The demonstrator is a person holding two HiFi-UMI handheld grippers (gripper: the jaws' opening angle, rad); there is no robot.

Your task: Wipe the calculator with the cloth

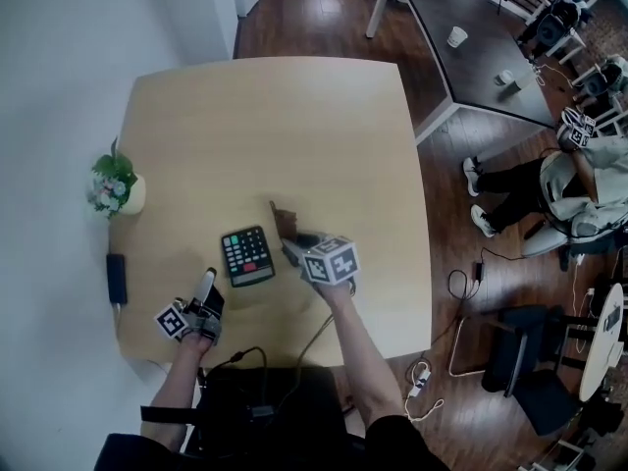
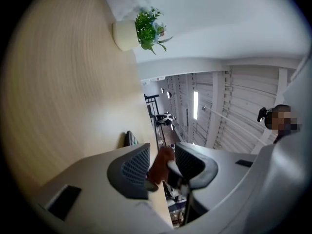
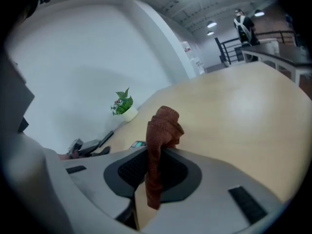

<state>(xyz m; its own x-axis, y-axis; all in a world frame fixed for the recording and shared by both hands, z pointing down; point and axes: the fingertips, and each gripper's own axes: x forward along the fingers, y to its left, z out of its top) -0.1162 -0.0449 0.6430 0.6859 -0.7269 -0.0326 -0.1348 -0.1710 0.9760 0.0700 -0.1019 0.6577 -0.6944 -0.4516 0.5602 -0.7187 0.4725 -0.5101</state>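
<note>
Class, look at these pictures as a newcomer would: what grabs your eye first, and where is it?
The brown cloth stands out first, pinched in the right gripper just to the right of the black calculator, in the near half of the table. Next comes the small potted plant at the left edge, by the white wall.

A pale wooden table (image 1: 275, 116) is standing on a dark plank floor (image 1: 324, 18). A black calculator (image 1: 247, 255) is lying flat near the table's front edge. A small potted plant (image 1: 118, 189) and a slim black device (image 1: 116, 276) are sitting apart along its left edge.
</note>
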